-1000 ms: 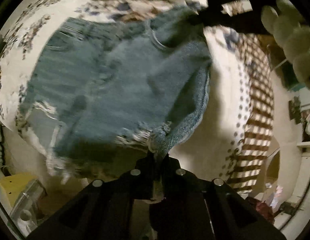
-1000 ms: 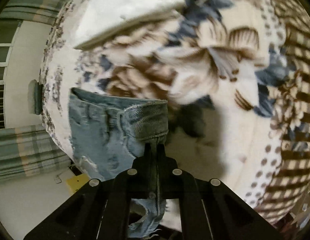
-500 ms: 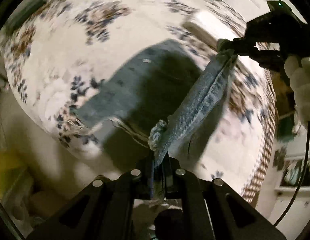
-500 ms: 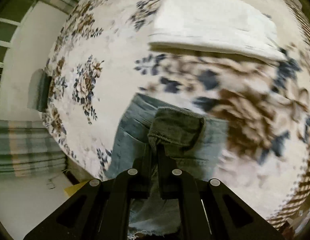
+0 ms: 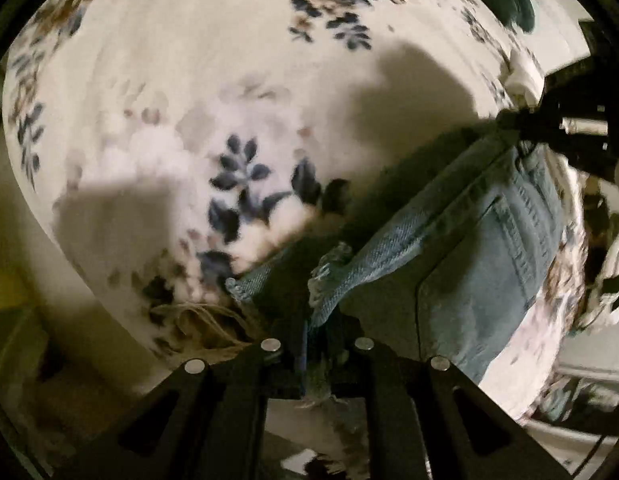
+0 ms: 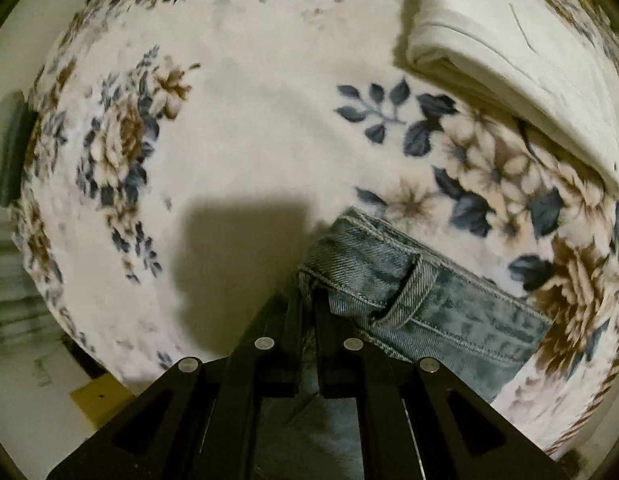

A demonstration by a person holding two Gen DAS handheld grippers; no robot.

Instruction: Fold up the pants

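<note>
A bed covered by a cream blanket [image 6: 245,92] printed with blue leaves and brown flowers fills both views. In the right wrist view, folded white cloth [image 6: 521,52] lies on it at the upper right, and denim pants [image 6: 441,304] rest lower right of centre.

Left wrist fisheye sits behind the left gripper [image 5: 317,320], looking forward and down, close over the floral blanket [image 5: 169,100]. The right gripper [image 5: 509,124] enters at its upper right edge. Right wrist fisheye sits behind the right gripper [image 6: 307,304], also angled down and close to the floral blanket [image 6: 249,100]. Both views share that blanket and the denim shorts [image 5: 489,240] [image 6: 409,300], seen from opposite ends.
</note>
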